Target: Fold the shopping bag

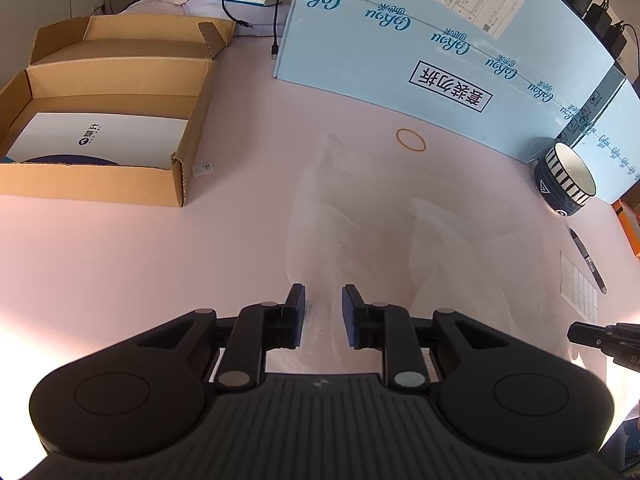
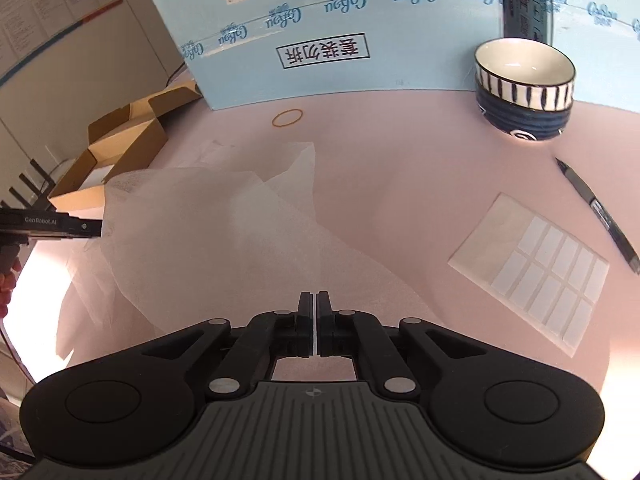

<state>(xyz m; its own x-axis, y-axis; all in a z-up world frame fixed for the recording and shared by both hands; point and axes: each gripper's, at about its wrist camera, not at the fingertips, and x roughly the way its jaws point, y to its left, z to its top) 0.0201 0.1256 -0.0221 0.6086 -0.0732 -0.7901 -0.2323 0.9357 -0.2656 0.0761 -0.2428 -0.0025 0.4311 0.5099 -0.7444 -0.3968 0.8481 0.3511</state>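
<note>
Directly ahead of the left gripper (image 1: 323, 300) lies the shopping bag (image 1: 360, 232), a thin, translucent white plastic one spread in loose creases on the pale pink table (image 1: 140, 260). Its jaws stand apart, with a strip of the bag's film running up between the pads; the pads do not press on it. Beyond the bag, further out from those fingertips, a tan rubber band (image 1: 411, 140) rests on the table near the foot of a large light-blue carton (image 1: 420, 40). Off to the left sits an open cardboard box (image 1: 100, 184) holding a white booklet. To the right, a striped ceramic bowl (image 1: 566, 182) stands against the carton, with a black pen (image 1: 588, 262) nearer.

From the right wrist view, the right gripper (image 2: 315, 300) shows its jaws nearly together, only a thin slit between them; whether they pinch bag film there I cannot tell. The bag (image 2: 224, 224) billows ahead and to its left, raised in a soft fold. A sheet of white labels (image 2: 532, 268) lies to its right, the pen (image 2: 600, 212) past that, and the bowl (image 2: 524, 88) ahead on the right. The left gripper's tip enters at the far left edge, touching the bag's side.
</note>
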